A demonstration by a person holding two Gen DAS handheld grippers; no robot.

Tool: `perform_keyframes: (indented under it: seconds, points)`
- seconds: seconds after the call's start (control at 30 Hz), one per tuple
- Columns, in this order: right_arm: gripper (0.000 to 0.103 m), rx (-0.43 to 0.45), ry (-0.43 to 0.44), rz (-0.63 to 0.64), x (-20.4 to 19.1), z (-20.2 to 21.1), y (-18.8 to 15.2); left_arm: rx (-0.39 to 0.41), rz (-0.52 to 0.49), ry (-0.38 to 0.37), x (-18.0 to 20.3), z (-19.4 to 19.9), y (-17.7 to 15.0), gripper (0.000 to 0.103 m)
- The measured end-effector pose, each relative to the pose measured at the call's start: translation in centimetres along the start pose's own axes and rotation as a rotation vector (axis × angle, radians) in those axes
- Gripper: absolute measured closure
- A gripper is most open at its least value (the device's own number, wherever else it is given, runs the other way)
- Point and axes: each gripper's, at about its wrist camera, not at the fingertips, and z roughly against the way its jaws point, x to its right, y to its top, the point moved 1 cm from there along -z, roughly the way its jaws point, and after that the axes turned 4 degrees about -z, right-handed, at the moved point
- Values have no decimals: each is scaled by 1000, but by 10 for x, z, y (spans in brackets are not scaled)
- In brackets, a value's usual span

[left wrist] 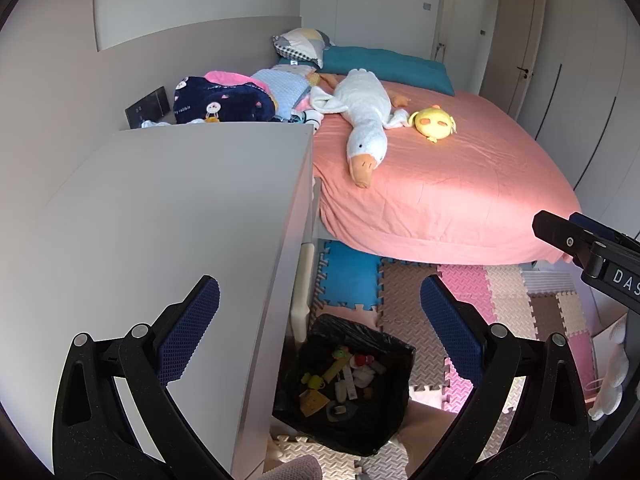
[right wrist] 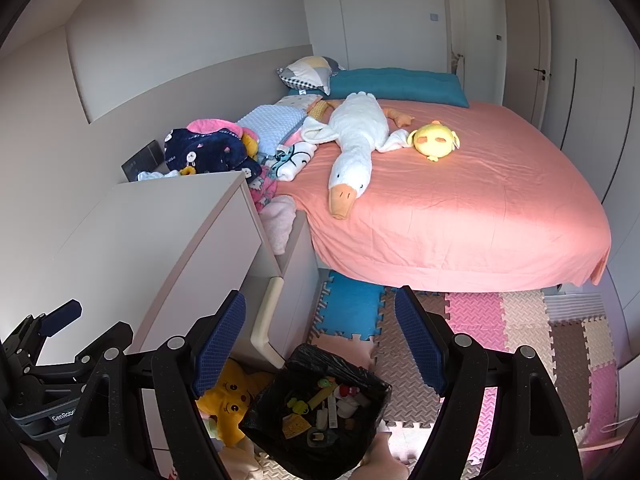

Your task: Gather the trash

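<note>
Bedroom, floor covered in foam mats [right wrist: 520, 312]. A bin lined with a black bag [left wrist: 400, 384] stands on the mats beside a white cabinet [left wrist: 180, 220], near the foot of a bed [left wrist: 460, 184] with a pink sheet.

In the bin: small mixed trash [left wrist: 344, 380], including yellow and green scraps, a red bit, white crumpled pieces and a pale stick-shaped wrapper. It lies loose on the bottom.

Left tongs [left wrist: 320, 328] wide open, nothing between them, hovering above the bin. Right tongs [right wrist: 320, 344] also wide open and empty, above the same bin.

A yellow plush toy [right wrist: 230, 400] lies on the floor just beside the bin. On the bed: a white goose plush [left wrist: 364, 120], a small yellow plush [left wrist: 434, 122] and a pile of folded blankets [left wrist: 240, 96].
</note>
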Motion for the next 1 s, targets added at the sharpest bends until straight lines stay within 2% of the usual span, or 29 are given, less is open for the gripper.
perform_keyframes:
  seconds: [1.0]
  points:
    - [26,-5,-3,2,2,-1,-5,-12,-1,-14,1,0,1,6]
